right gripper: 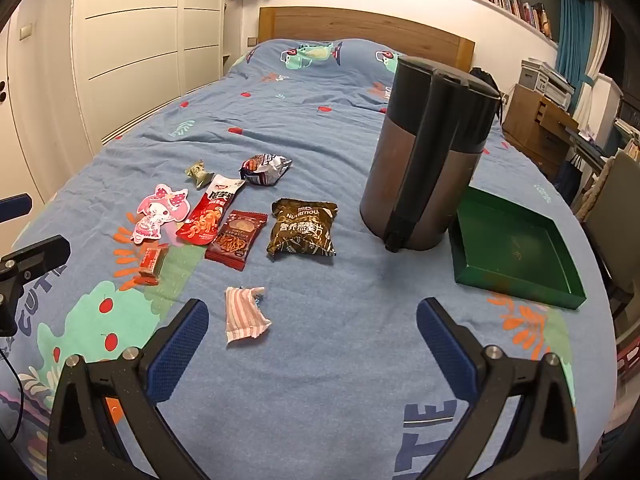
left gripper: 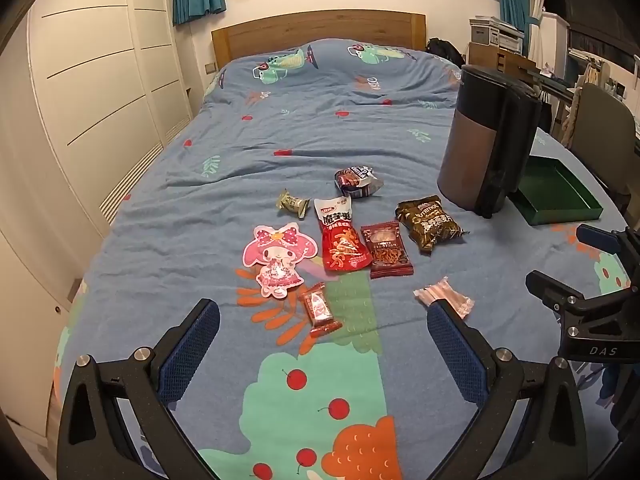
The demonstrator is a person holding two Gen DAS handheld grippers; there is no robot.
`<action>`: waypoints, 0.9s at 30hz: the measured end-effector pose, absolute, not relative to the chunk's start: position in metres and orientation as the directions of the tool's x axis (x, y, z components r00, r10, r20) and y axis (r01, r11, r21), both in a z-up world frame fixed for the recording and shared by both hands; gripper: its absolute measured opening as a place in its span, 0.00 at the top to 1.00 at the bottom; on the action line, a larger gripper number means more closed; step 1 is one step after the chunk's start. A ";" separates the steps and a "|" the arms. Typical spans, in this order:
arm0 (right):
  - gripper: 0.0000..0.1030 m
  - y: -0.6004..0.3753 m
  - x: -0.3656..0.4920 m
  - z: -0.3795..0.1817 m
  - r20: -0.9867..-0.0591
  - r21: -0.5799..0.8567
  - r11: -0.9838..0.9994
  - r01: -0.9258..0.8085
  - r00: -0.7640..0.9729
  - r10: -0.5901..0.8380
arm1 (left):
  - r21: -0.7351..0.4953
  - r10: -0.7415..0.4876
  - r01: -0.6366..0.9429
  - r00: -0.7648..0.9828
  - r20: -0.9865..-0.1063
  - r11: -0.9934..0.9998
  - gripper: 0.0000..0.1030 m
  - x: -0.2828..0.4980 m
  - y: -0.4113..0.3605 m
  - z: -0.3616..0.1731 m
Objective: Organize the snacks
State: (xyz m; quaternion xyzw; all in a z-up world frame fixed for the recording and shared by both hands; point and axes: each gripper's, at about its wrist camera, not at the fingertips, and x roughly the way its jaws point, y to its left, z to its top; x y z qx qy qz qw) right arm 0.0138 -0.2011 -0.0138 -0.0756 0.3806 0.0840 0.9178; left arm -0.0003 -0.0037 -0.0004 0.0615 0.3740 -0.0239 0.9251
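Left gripper (left gripper: 323, 344): jaws wide, empty, poised above the bed.
Right gripper (right gripper: 312, 340): spread, nothing held.
Striped packet (right gripper: 244, 314): nearest, eleven o'clock of right gripper.
Snacks (left gripper: 342, 236): scattered at twelve, unsorted.
Green tray (right gripper: 516, 248): two o'clock, empty, likely the destination.

Blue cartoon-print bedspread (right gripper: 320, 120); green tray (right gripper: 516, 240); pink-striped packet (right gripper: 244, 314); red pouch (left gripper: 340, 236)

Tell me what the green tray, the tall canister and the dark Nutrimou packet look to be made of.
Green tray: likely coated cardboard or thin metal; flat thin walls, dull sheen.
Tall canister: seemingly brushed metal body, matte brownish-grey, with black plastic-looking top and handle strip.
Nutrimou packet: glossy plastic film; crinkles and highlights show.
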 end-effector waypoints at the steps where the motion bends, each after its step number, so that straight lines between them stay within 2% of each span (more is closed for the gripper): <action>1: 0.00 -0.201 0.014 -0.014 -0.711 -0.075 0.975 -0.211 0.696 0.096 | 0.095 0.002 0.090 0.717 -0.697 0.991 0.01 0.001 -0.004 -0.001; 16: 0.00 -0.202 0.015 -0.017 -0.712 -0.075 0.973 -0.217 0.695 0.100 | 0.058 -0.035 0.103 0.722 -0.691 0.993 0.01 0.002 0.000 -0.004; 27: 0.00 -0.198 0.016 -0.015 -0.712 -0.076 0.971 -0.226 0.694 0.105 | 0.074 -0.010 0.087 0.717 -0.697 0.993 0.01 0.007 0.002 -0.005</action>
